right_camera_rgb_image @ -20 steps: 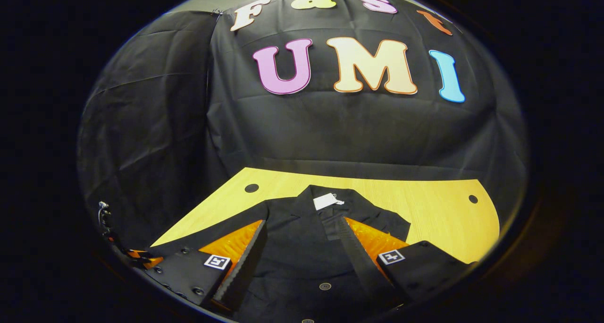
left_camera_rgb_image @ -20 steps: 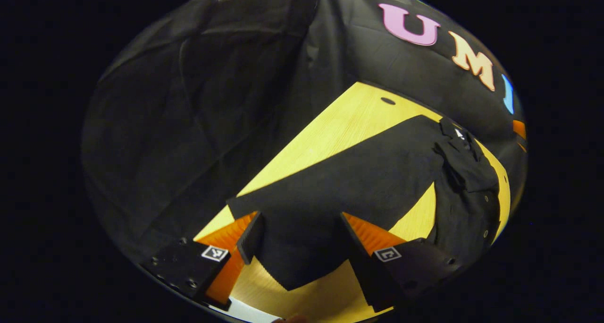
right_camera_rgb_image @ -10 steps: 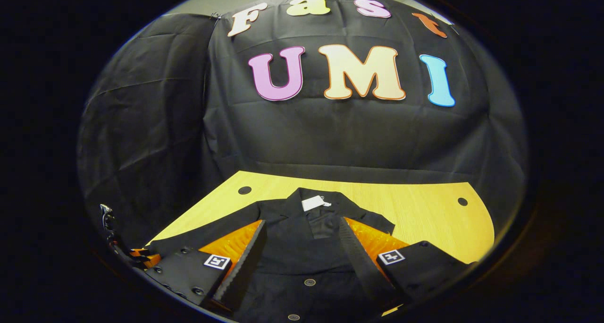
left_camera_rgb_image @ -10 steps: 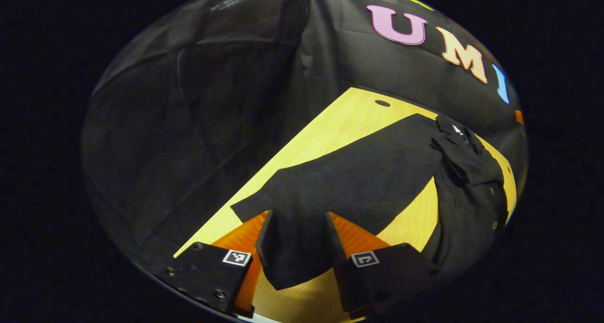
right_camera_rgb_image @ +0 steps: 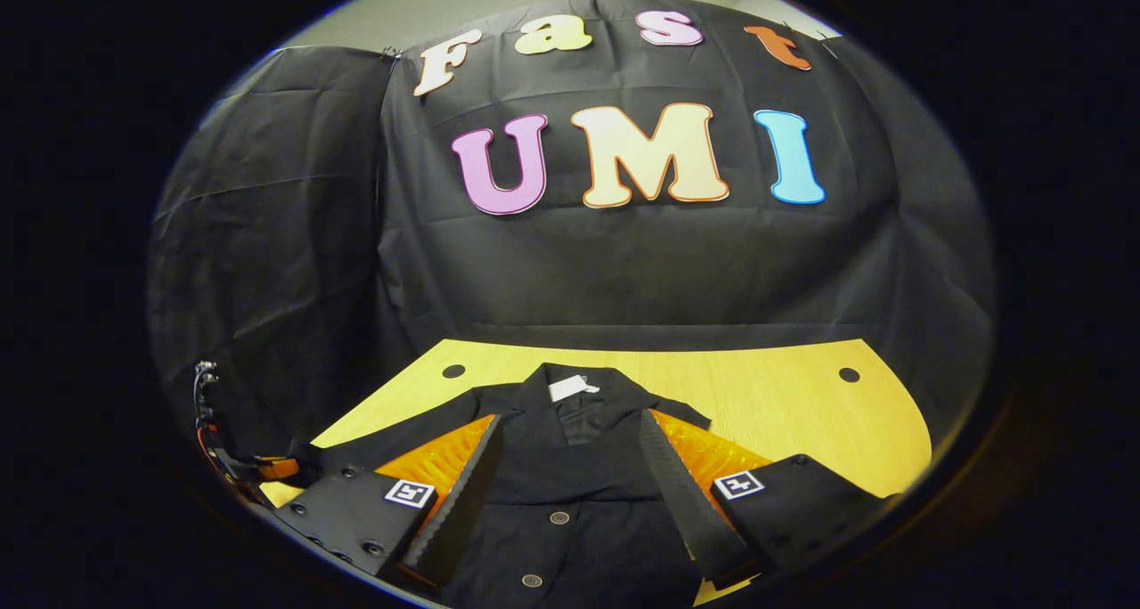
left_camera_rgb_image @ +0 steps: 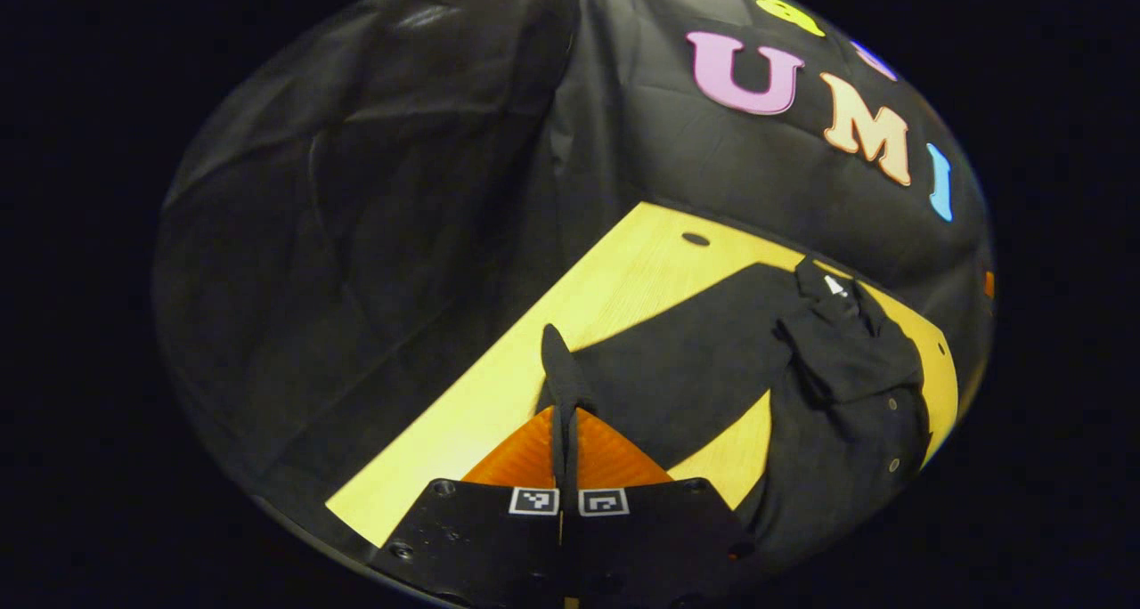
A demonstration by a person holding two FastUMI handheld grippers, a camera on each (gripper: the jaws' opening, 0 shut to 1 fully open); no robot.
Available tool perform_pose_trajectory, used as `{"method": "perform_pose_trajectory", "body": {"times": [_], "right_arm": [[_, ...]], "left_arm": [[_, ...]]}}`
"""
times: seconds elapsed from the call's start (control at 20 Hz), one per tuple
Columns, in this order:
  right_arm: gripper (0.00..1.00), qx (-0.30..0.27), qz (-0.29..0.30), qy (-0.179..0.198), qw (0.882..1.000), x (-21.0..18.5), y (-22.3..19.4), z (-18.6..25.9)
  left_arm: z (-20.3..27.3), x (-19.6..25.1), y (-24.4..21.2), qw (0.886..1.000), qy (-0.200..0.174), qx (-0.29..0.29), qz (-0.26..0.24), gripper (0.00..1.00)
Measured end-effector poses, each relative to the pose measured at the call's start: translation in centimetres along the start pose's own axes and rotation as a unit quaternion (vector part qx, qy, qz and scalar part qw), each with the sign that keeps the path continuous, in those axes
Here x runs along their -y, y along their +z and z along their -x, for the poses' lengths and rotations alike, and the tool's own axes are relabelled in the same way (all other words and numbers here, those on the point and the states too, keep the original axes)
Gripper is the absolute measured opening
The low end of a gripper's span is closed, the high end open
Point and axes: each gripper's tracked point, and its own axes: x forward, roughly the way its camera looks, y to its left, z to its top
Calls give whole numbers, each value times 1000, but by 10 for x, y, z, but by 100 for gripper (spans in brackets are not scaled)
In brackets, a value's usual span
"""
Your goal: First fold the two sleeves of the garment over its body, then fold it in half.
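The left gripper (left_camera_rgb_image: 563, 431) is pinching the cuff of the black shirt's left sleeve (left_camera_rgb_image: 677, 369), so the first sleeve fold is starting; next it should be carrying that cuff across onto the shirt (right_camera_rgb_image: 570, 466) lying buttoned on the wooden table (right_camera_rgb_image: 784, 395). The right gripper (right_camera_rgb_image: 570, 493) is hovering spread over the shirt's front, holding nothing, with bare tabletop lying beyond the collar and to the right.

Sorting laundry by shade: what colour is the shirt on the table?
Black. The shirt shows best in the right gripper view, with a white tag at its collar.
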Motion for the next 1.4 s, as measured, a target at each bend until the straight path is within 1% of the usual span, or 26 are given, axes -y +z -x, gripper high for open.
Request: {"method": "perform_pose_trajectory", "body": {"times": [0.25,0.4,0.6,0.8,1.0,1.4], "right_arm": [[98,12,-13,-8,1000,25,-2,27],[98,15,-26,-18,999,44,-6,43],[98,24,-46,-36,998,71,-10,65],[98,28,-61,-50,997,95,-16,83],[98,32,-75,-60,995,115,-24,102],[98,20,-101,-82,991,155,-54,136]], "left_arm": [[1,41,52,998,-36,41,-5,0],[1,73,69,996,-62,55,-12,0],[1,113,93,993,-86,75,-30,0],[4,157,110,988,-118,91,-49,0],[5,213,117,979,-160,108,-65,0],[10,331,110,962,-233,103,-104,0]]}}
